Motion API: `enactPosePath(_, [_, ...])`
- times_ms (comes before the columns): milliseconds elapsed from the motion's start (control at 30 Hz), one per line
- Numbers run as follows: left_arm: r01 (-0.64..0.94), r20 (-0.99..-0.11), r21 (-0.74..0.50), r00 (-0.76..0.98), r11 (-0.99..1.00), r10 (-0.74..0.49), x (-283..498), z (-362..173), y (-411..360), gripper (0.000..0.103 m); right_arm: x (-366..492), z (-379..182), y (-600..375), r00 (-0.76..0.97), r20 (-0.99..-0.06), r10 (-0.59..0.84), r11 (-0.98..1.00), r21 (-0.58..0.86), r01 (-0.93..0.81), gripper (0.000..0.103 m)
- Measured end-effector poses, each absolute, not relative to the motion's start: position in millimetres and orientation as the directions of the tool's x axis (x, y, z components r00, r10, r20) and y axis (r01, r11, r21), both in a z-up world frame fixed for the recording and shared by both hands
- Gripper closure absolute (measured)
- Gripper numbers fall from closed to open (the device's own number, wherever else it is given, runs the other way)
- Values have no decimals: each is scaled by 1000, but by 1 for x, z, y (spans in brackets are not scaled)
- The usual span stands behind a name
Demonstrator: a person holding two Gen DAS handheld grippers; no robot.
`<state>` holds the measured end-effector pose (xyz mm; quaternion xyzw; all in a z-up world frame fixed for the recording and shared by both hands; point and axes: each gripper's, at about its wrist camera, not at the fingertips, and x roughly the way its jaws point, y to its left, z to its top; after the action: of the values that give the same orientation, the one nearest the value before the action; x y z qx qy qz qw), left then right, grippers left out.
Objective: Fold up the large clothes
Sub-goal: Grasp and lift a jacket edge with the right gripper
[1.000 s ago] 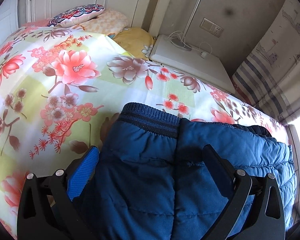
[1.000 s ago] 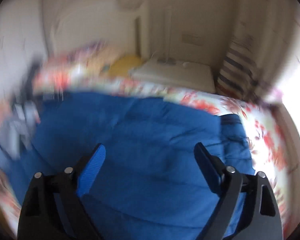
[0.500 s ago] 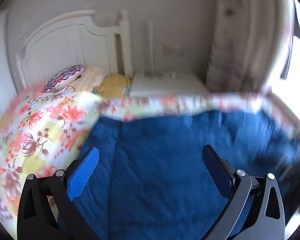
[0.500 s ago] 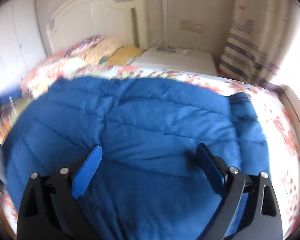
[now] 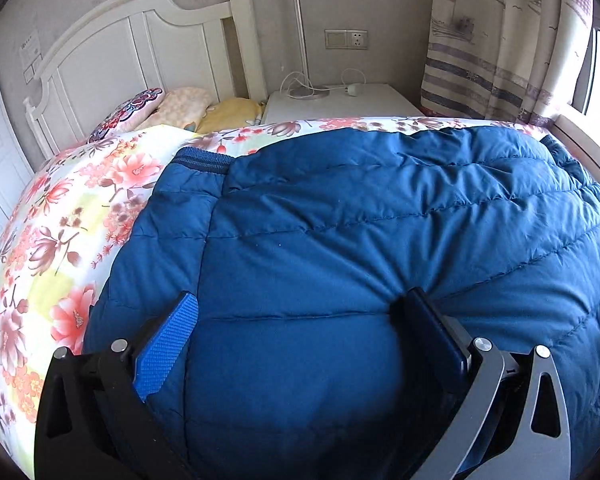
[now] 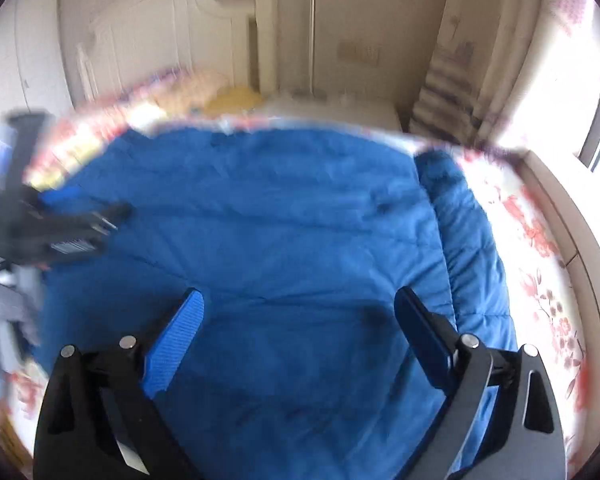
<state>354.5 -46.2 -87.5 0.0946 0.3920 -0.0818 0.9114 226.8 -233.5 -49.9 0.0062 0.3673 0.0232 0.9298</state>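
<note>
Claws (image 5: 296, 306) (image 6: 298, 300) (left and right) both wide open above blue jacket (image 5: 380, 232), nothing gripped.

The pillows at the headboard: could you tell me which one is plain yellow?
The yellow pillow nearest the nightstand; the patterned cushion and peach pillow lie further left.

jacket (image 5: 340, 240): matt quilted puffy cloth | bedspread (image 5: 60, 220): smooth printed cloth | headboard (image 5: 112, 60): painted wood, satin
</note>
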Motion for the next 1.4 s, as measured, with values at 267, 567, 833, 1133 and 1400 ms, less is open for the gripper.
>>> enactPosePath(267, [224, -723, 103, 686, 969, -82, 352, -86, -46, 4, 217, -73, -232, 712, -700, 55, 997, -6, -82, 5])
enactPosePath(567, [224, -716, 91, 692, 970, -93, 350, -86, -44, 4, 198, -87, -302, 738, -675, -24, 987, 102, 125, 3])
enactPosePath(833, [224, -715, 86, 693, 971, -96, 351, -86, -43, 4, 190, -89, -303, 731, -679, -60, 985, 78, 153, 2])
enactPosePath(1133, [224, -716, 82, 691, 971, -99, 351, -86, -42, 4, 192, -93, -304, 720, -694, -23, 983, 114, 141, 2])
enactPosePath(1400, [230, -723, 46, 680, 972, -126, 352, -87, -39, 4, 140, -67, -333, 802, -587, 108, 929, 347, 129, 3])
